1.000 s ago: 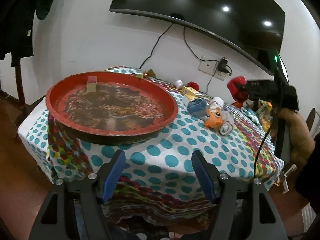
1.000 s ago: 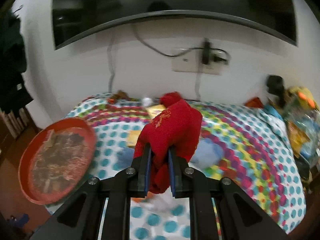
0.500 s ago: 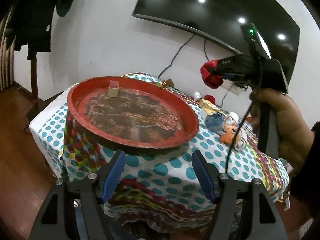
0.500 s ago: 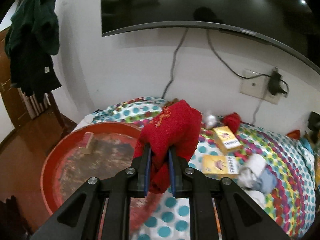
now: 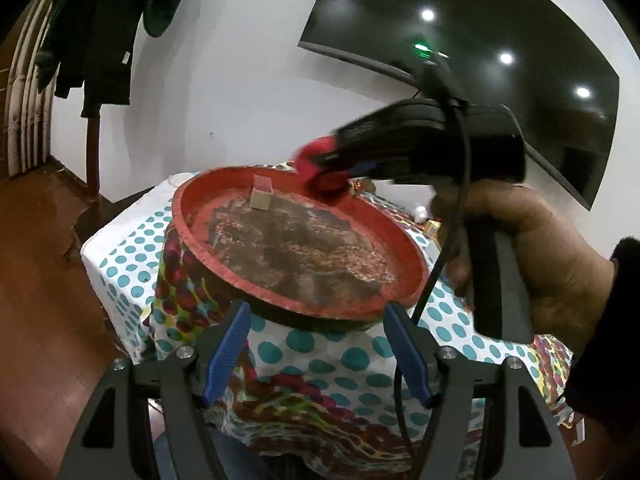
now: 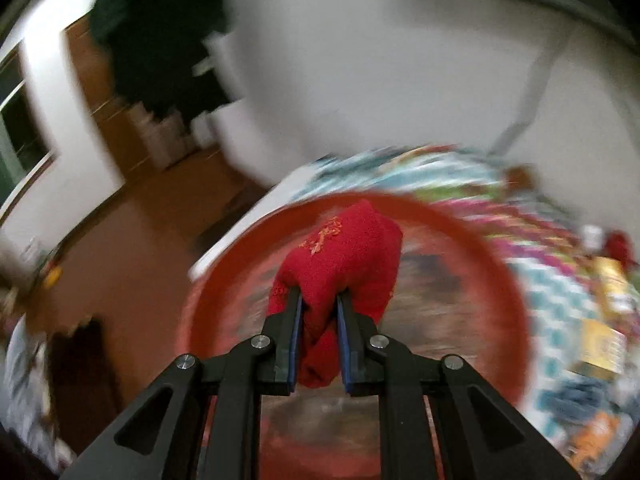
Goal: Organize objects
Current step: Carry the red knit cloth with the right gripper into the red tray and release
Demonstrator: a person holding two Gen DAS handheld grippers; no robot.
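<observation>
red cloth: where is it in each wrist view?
Left wrist: red cloth sits upper centre, blurred, at the tip of the right gripper, over the far rim of the red tray.
Right wrist: red cloth sits at centre, clamped between the jaws, above the tray.
Shared landmark: the red tray.

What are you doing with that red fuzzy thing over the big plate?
A person is tidying things on a table with a polka-dot tablecloth. The right gripper is shut on a red fuzzy cloth and holds it above the big round red tray, not put down yet. A small block with a pink top already sits in the tray. The left gripper is open and holds nothing, near the tray's front edge.
</observation>
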